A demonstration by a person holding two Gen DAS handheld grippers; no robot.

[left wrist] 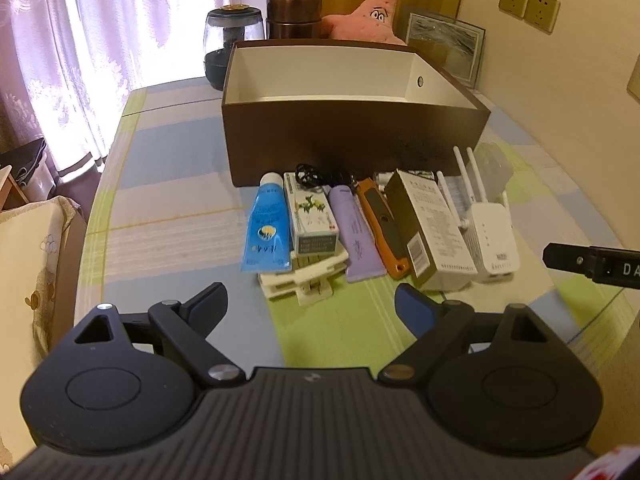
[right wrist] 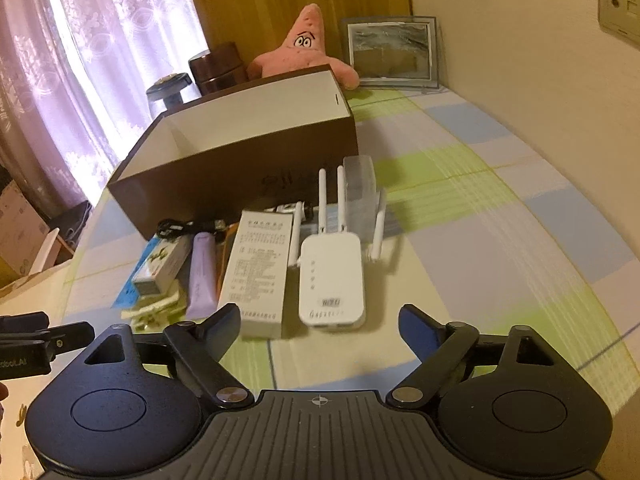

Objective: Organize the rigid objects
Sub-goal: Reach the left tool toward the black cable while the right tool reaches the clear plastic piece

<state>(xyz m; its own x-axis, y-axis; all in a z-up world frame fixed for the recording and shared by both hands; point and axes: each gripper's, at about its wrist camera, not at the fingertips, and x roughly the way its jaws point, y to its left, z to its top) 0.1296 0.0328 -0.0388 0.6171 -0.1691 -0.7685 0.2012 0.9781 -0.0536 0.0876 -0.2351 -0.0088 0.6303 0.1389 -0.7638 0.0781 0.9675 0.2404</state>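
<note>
Left gripper and right gripper both spread apart, empty, above row of items before brown box on table.

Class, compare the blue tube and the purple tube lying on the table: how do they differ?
The blue tube has a white cap; the purple tube has a purple one. The blue tube leans on the small carton at the row's left end; the purple tube lies between carton and orange knife. Both point caps toward the brown box.

"DA" is read on the black bar at right; print on the white carton stays illegible.
</note>
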